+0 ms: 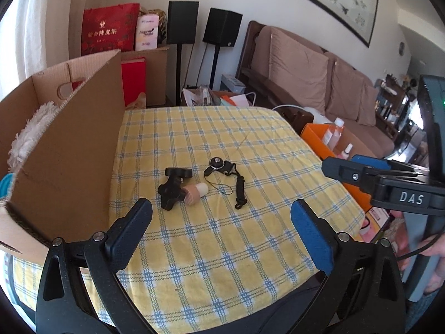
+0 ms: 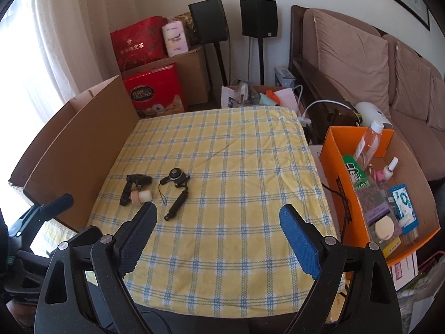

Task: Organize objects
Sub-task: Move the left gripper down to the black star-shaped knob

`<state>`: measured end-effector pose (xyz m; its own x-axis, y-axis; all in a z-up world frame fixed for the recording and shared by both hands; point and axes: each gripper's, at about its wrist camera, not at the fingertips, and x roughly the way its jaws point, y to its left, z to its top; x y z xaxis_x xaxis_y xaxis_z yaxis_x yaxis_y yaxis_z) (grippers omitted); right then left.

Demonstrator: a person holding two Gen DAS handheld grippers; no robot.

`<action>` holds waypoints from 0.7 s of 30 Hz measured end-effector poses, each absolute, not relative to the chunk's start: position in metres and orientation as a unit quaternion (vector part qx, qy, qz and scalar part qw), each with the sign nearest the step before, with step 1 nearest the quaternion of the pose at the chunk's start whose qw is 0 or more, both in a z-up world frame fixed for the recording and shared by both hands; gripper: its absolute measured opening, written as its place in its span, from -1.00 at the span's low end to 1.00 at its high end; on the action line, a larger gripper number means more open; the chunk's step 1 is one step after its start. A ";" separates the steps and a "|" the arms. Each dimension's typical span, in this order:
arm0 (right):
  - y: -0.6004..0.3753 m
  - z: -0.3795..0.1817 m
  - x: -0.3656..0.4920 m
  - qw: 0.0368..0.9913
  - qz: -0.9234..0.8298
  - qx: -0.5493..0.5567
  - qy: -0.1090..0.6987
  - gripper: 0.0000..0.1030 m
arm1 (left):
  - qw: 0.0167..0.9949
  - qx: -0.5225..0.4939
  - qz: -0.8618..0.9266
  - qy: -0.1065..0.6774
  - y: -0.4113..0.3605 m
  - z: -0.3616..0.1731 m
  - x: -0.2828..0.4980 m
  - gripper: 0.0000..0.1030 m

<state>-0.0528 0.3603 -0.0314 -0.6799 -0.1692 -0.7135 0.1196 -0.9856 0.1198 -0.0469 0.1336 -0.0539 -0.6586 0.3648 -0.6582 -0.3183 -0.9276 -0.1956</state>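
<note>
Three small things lie left of centre on the yellow checked cloth [image 1: 236, 250]: a black knobbed clamp [image 1: 173, 188], a beige bottle with a white cap [image 1: 196, 192] touching it, and a black lanyard with a round fitting [image 1: 225, 178]. My left gripper [image 1: 222, 222] hangs open just short of them, nothing between its fingers. My right gripper [image 2: 218, 231] is also open and empty, nearer the cloth's front. In the right wrist view the clamp [image 2: 133, 185], bottle [image 2: 141, 196] and lanyard [image 2: 176, 189] sit just beyond its left finger.
A tall brown cardboard box [image 1: 69, 139] stands along the cloth's left edge, with a fluffy white thing inside. An orange box [image 2: 333, 167] holding several bottles and packets stands at the right. Behind are a sofa [image 2: 361, 55], speakers on stands and red gift bags.
</note>
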 end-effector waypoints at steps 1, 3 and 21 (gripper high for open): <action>0.361 -0.033 -0.053 0.078 -0.916 0.393 -0.032 0.77 | 0.187 -0.372 0.909 -0.034 0.134 -0.058 -0.050 0.94; 0.362 -0.037 -0.056 0.075 -0.914 0.396 -0.034 0.76 | 0.186 -0.377 0.906 -0.035 0.134 -0.064 -0.055 0.94; 0.366 -0.058 -0.073 0.079 -0.902 0.421 -0.048 0.44 | 0.155 -0.408 0.898 -0.056 0.137 -0.103 -0.108 0.77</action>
<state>-0.0735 0.3656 -0.0585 -0.6322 -0.1833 -0.7528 0.1018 -0.9828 0.1538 -0.1077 0.1365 -0.1027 -0.6190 0.3245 -0.7152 -0.2339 -0.9455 -0.2266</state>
